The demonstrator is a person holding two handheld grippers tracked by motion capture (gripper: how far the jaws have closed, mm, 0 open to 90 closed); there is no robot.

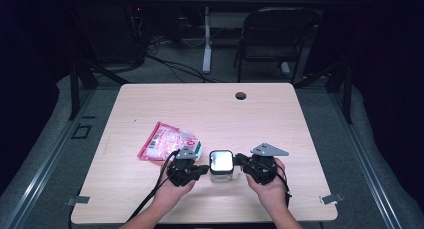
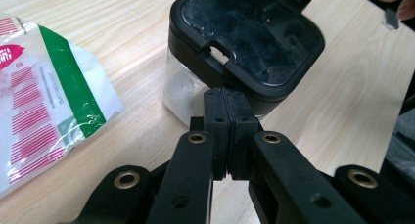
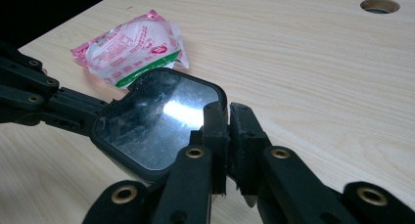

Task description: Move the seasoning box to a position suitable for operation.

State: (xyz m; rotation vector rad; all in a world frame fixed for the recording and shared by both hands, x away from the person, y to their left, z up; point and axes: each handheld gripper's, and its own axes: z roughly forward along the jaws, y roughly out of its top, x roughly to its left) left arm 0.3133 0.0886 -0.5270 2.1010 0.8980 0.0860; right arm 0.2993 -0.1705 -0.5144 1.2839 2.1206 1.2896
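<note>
1. The clear container point(image 1: 221, 170) with the black flip lid point(image 2: 249, 38) stands near the front edge of the table point(image 1: 300, 139), between the two grippers; something white shows through its wall in the left gripper view.
2. The lid looks seated, its small front latch facing the left gripper point(image 1: 202, 170). I judge the step to be steadying the container so that the lid can be worked.
3. The left gripper's jaws are pressed together with nothing between them, tips right at the container's side below the lid rim. Use them as a stop, not a clamp.
4. The right gripper point(image 1: 239, 160) is likewise closed on nothing, its tips at the opposite lid edge. Push gently and evenly, or the light container may tip or slide.
5. The pink and green pouch point(image 1: 169, 142) lies just behind the left gripper; keep the cable off it.
</note>
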